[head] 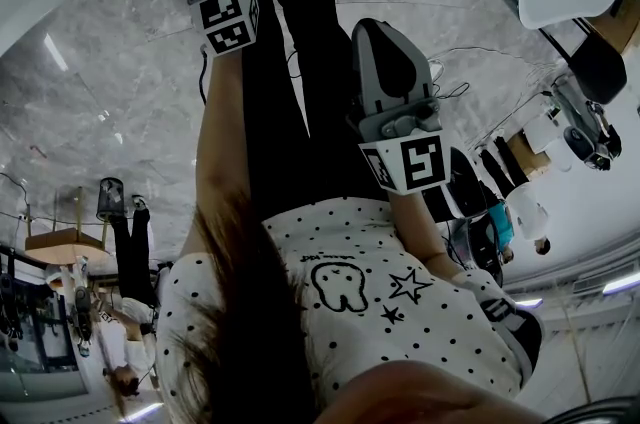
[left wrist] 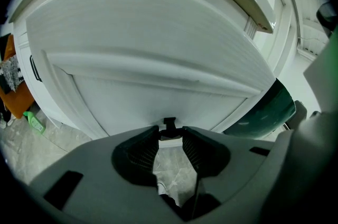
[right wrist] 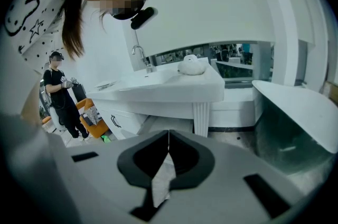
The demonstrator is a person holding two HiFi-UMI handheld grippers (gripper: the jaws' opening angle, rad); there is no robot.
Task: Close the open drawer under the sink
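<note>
close against the white drawer (left wrist: 158,43), the left gripper (left wrist: 170,133) pinched its small black handle (left wrist: 169,122), probably to guide the front inward. the right gripper (right wrist: 168,134) hung aside, clenched on nothing (not needed here). the drawer's inside, and how far out it stood, were hidden.
</note>
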